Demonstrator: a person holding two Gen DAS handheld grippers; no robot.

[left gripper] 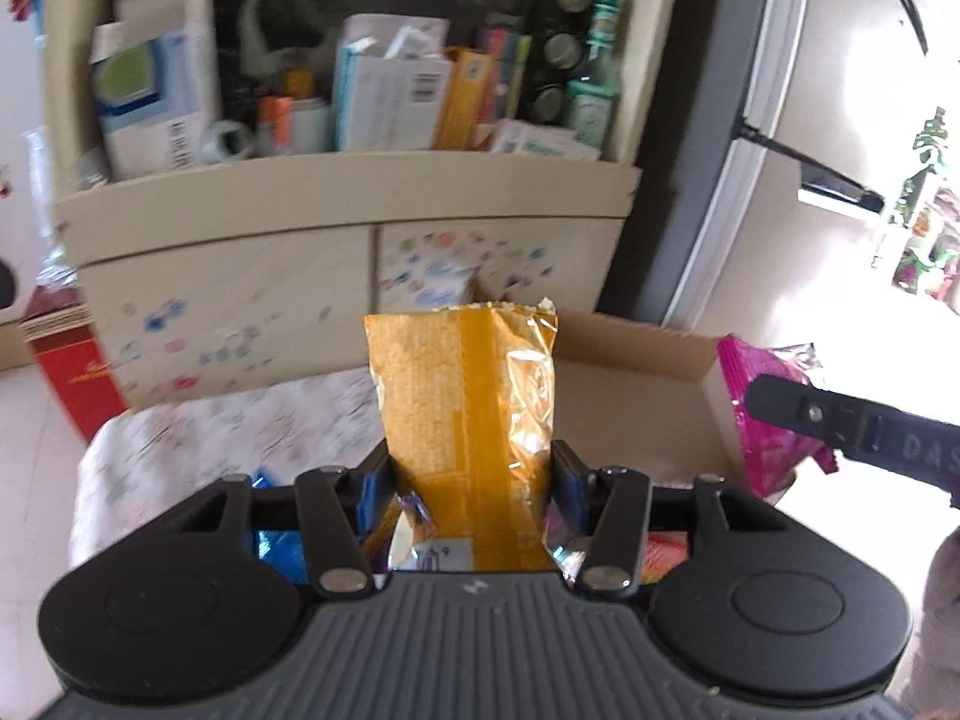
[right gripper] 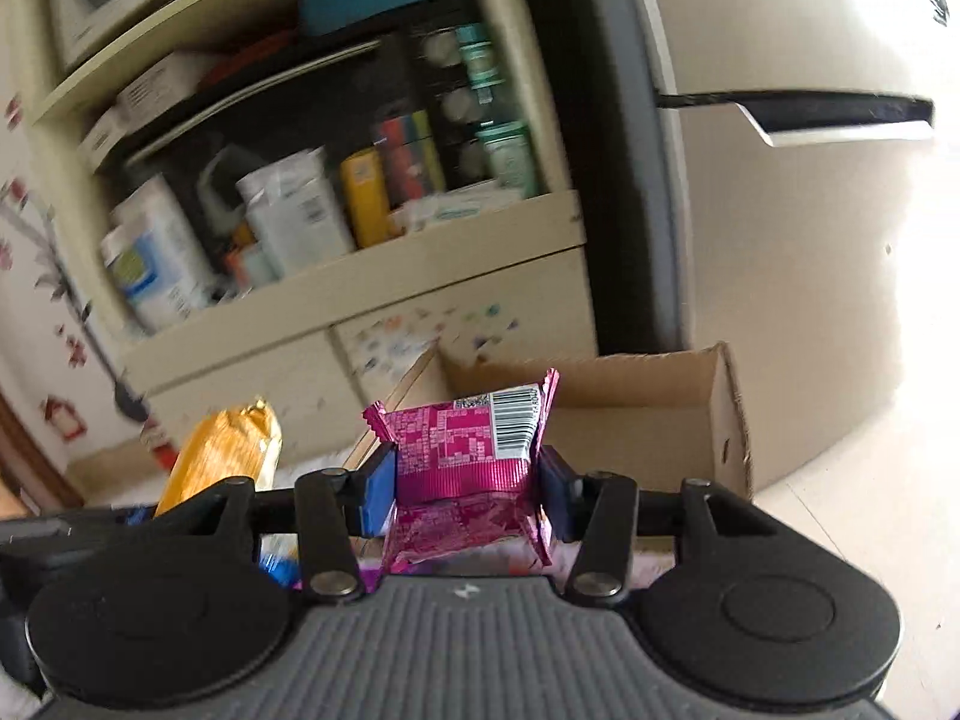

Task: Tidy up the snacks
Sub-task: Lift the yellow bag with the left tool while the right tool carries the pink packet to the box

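we've got both loaded: left gripper clamps gold pack upright, right gripper clamps pink pack. box dead ahead, right nearer.

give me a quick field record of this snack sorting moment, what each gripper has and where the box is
left gripper: shut on tall orange-gold foil snack bag, upright
right gripper: shut on small magenta foil snack packet, barcode facing camera
open brown cardboard box: just beyond both grippers, interior mostly hidden
surface: floral-print cloth under the snacks
background: cream shelf unit crowded with boxes and bottles
image quality: motion blur
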